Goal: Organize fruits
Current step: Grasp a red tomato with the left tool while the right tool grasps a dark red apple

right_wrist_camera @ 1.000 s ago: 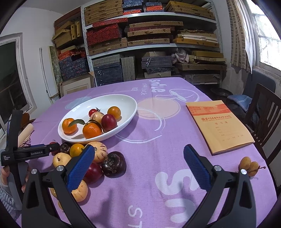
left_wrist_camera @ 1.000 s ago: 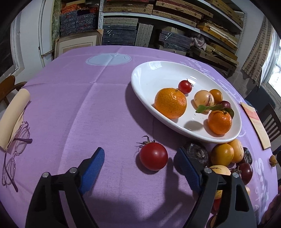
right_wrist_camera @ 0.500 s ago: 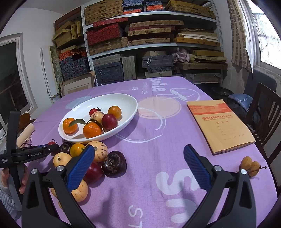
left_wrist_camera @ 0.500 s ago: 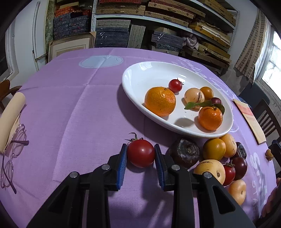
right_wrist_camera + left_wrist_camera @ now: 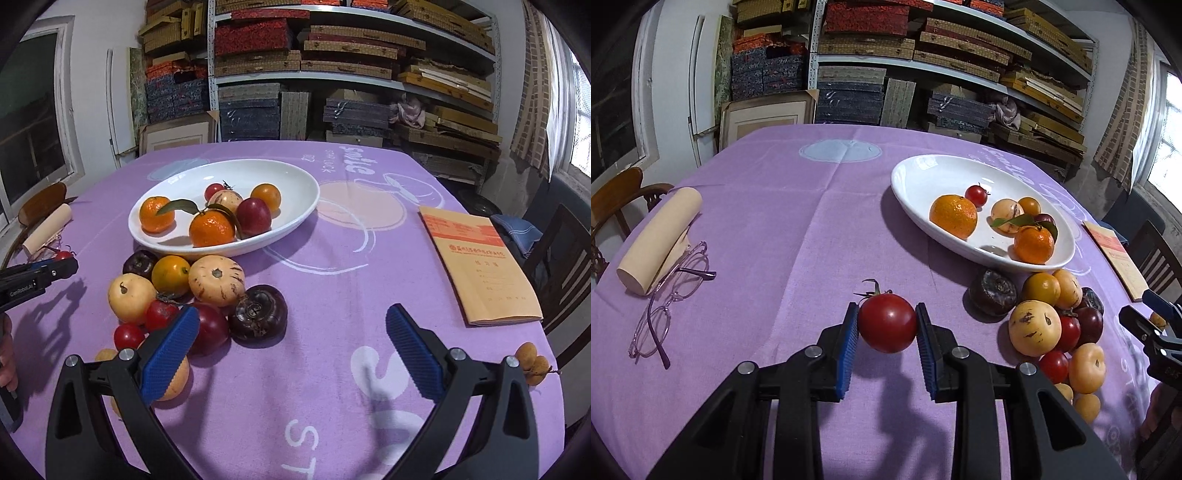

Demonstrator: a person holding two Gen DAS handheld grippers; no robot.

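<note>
- Shelves stacked with boxes rise behind our purple-clothed counter (image 5: pixel 775 221), where a white dish (image 5: pixel 923 177) holds oranges and small fruit.
- Our left claw (image 5: pixel 887 325) is clamped on a red tomato (image 5: pixel 887 322), held short of the dish, left of the loose fruit pile (image 5: pixel 1049 317).
- Our right claw (image 5: pixel 291 347) hangs spread apart, holding nothing, on the near side of the dish, its left pad over the pile.
- Eyeglasses (image 5: pixel 670 299) lie far left of the dish.
</note>
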